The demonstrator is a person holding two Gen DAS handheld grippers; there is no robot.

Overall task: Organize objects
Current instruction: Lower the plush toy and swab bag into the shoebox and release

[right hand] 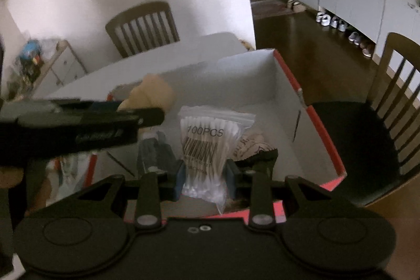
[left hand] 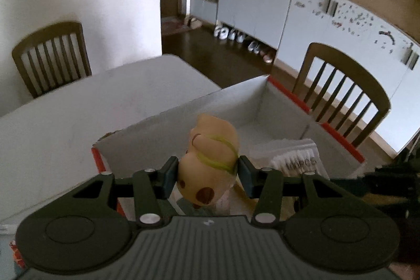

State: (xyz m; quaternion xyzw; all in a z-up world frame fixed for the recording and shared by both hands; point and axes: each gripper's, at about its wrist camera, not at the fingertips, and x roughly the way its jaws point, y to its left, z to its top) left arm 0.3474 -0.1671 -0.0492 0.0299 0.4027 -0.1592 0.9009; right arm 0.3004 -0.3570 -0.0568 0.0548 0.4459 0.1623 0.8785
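Observation:
My left gripper (left hand: 207, 171) is shut on a tan toy figure (left hand: 212, 156) with brown spots and a green band, held over the near left end of an open white box with red edges (left hand: 341, 138). In the right wrist view my right gripper (right hand: 203, 176) is shut on a clear bag of cotton swabs (right hand: 207, 146) marked 100PCS, held above the box (right hand: 325, 141). The left gripper (right hand: 141, 117) crosses that view from the left with the toy (right hand: 155, 93) beyond it. The swab bag (left hand: 294, 159) also shows at the right of the left wrist view.
The box stands on a white table (left hand: 78, 117). A dark object (right hand: 155, 151) and a patterned item (right hand: 252, 146) lie inside the box. Wooden chairs stand at the far side (left hand: 52, 57) and at the right (left hand: 346, 91). White cabinets (left hand: 254, 1) line the back wall.

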